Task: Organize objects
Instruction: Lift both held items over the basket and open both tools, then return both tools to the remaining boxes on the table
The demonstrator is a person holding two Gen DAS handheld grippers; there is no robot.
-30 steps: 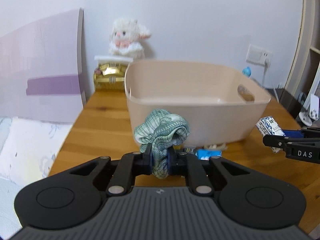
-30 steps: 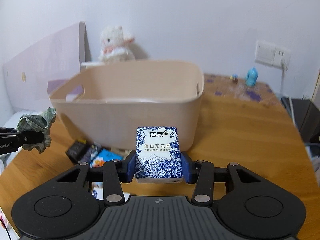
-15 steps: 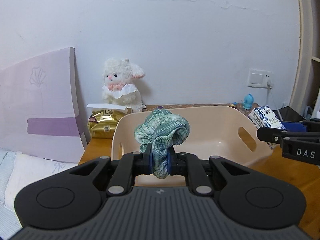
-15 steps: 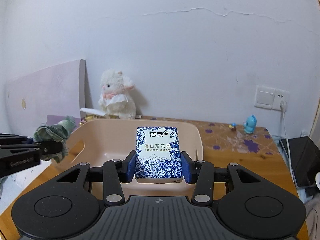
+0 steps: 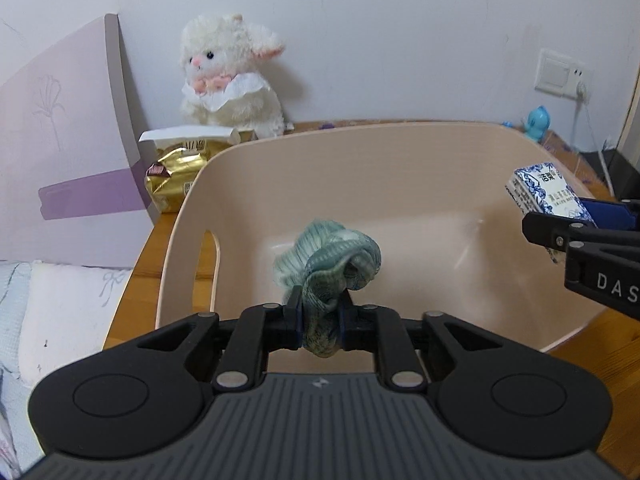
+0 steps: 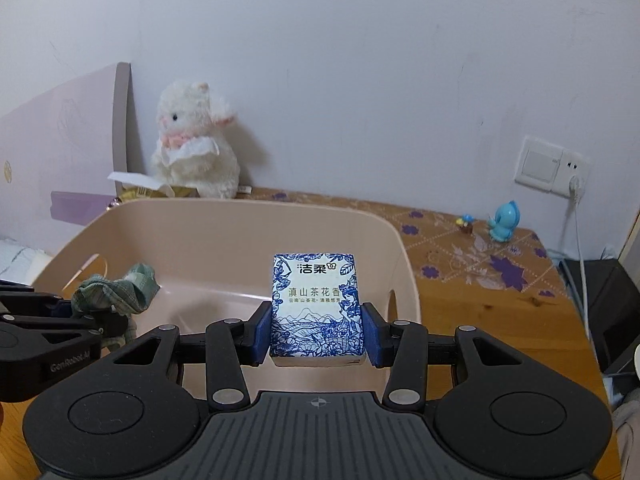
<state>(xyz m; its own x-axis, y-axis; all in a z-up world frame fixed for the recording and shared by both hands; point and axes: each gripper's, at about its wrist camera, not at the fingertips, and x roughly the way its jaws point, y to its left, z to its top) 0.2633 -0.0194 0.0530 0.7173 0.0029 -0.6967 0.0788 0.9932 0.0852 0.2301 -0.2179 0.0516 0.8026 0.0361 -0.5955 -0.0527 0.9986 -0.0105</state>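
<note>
My left gripper (image 5: pixel 319 320) is shut on a bunched green cloth (image 5: pixel 328 264) and holds it over the open beige plastic basket (image 5: pixel 400 148). My right gripper (image 6: pixel 318 332) is shut on a blue-and-white tissue pack (image 6: pixel 316 304) and holds it above the basket's right side (image 6: pixel 404 256). The tissue pack also shows at the right of the left wrist view (image 5: pixel 548 196), and the cloth at the left of the right wrist view (image 6: pixel 116 290). The basket's inside looks bare.
The basket stands on a wooden table (image 6: pixel 480 304). A white plush lamb (image 5: pixel 228 80) and a gold packet (image 5: pixel 176 168) sit behind it by the wall. A lilac board (image 5: pixel 68 152) leans at the left. A small blue figure (image 6: pixel 506 220) stands near the wall socket (image 6: pixel 548 166).
Both grippers have risen from table level and moved forward over the basket's opening, each still holding its object. The view now looks down into the basket.
</note>
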